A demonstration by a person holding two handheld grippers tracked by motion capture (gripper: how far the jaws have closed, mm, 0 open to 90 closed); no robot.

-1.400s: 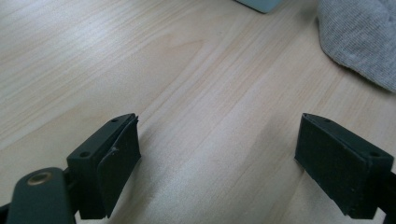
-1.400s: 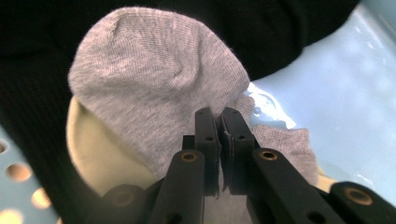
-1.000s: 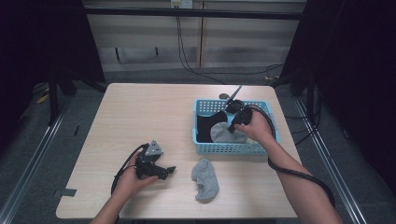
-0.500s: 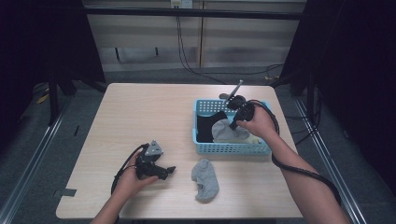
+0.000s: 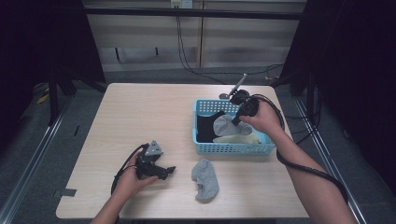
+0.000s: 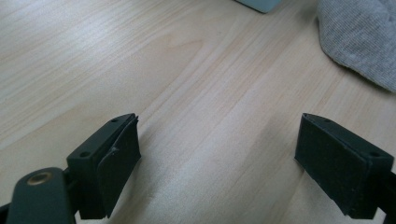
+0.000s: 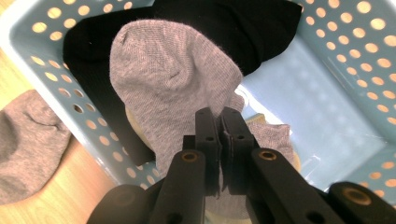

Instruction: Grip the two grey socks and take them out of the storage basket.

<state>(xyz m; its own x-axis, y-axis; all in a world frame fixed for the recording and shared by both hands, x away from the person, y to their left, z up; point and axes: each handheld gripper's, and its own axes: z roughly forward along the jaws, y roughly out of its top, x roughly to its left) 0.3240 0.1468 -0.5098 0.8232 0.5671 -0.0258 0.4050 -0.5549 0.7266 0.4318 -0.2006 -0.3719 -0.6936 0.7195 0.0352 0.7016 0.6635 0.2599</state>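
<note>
Sock (image 7: pixel 173 79), grey, hangs clamped in the right gripper (image 7: pixel 218 122) over the blue basket (image 7: pixel 336 93).

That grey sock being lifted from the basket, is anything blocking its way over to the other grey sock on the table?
Only the basket wall. The right gripper has its jaws shut on the grey sock, which hangs inside the basket, so it must clear the near wall. Beyond that, bare table leads to the other sock.

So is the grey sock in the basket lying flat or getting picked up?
Getting picked up. The right gripper is shut on the grey sock, which hangs over the black sock inside the blue basket.
</note>
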